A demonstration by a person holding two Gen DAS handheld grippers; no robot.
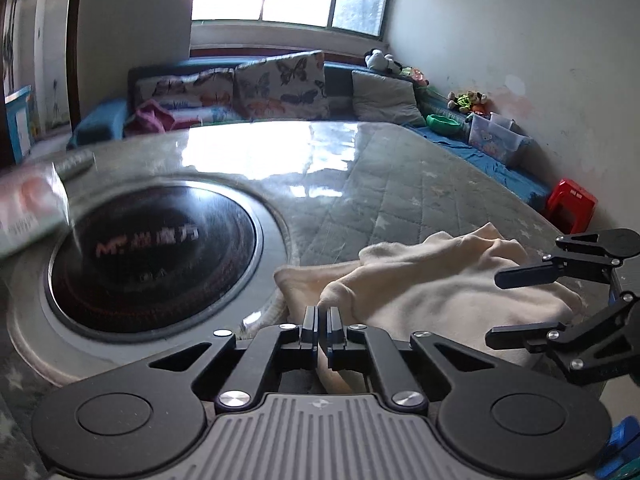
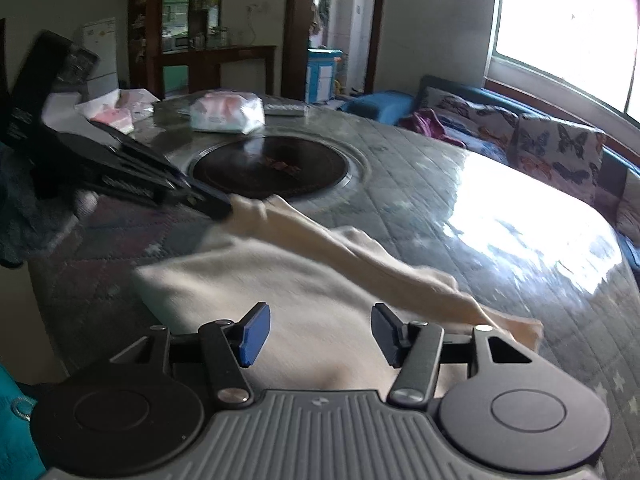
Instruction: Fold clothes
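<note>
The left gripper (image 1: 323, 312) is clenched on the cream soft cloth (image 1: 432, 280); the right gripper (image 2: 318, 334) is released above it on the quilted bench (image 2: 460, 216).

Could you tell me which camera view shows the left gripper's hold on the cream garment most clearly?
The right wrist view: it shows the left gripper from the side, pulling a taut fold of the cream garment. The left wrist view shows only its closed fingers with cloth between them.

garment (image 2: 280, 300): soft matt cloth | table cover (image 1: 400, 184): glossy quilted
</note>
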